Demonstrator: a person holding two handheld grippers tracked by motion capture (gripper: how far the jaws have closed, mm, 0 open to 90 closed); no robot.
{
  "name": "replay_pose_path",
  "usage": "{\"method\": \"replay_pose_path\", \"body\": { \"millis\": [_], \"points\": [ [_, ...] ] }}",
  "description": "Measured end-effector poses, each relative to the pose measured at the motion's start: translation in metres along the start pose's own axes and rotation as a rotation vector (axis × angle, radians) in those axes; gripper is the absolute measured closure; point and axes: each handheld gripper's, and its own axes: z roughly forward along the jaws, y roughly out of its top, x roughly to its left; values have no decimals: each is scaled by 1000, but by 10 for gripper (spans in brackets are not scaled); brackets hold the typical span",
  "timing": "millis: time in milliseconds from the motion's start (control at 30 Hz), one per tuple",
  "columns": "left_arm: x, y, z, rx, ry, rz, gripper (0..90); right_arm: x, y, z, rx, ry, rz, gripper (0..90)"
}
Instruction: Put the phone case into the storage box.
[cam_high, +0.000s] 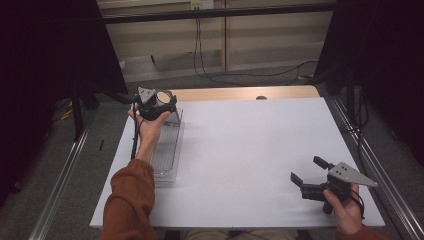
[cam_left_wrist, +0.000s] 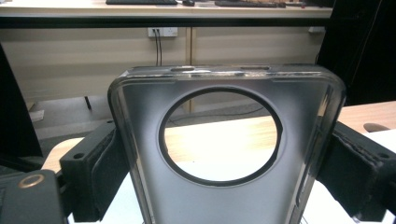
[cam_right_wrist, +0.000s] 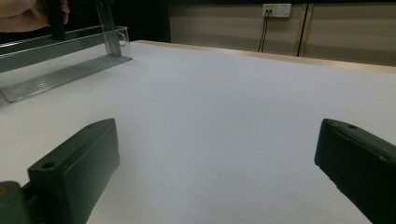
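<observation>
A clear phone case (cam_left_wrist: 140, 126) with a large round camera hole stands upright between the jaws of my left gripper (cam_left_wrist: 224, 158), which is shut on its two sides. In the high view this gripper (cam_high: 155, 105) holds the case (cam_high: 163, 96) above the far end of a clear plastic tray (cam_high: 167, 150) at the table's left. My right gripper (cam_high: 307, 169) rests low over the near right of the table, jaws wide apart with nothing between them. The right gripper view looks past its open jaws (cam_right_wrist: 218, 135) across bare white table toward the tray (cam_right_wrist: 60, 77).
The white table top (cam_high: 250, 150) has a wooden strip (cam_high: 240, 93) along its far edge. Metal rails (cam_high: 365, 150) run along both sides of the table. Cables (cam_high: 250, 75) lie on the floor behind it, and dark curtains hang at both sides.
</observation>
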Motion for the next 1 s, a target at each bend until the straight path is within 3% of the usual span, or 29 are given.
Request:
{"method": "replay_pose_path", "body": {
  "millis": [233,600,1000],
  "points": [
    [1,2,6,-7,6,-10,92,0,0,0,-2,-2,2,0],
    [-5,3,16,11,6,25,107,0,0,0,-2,1,1,0],
    [-5,-1,22,13,3,2,93,0,0,-1,-2,6,1,0]
  ]
}}
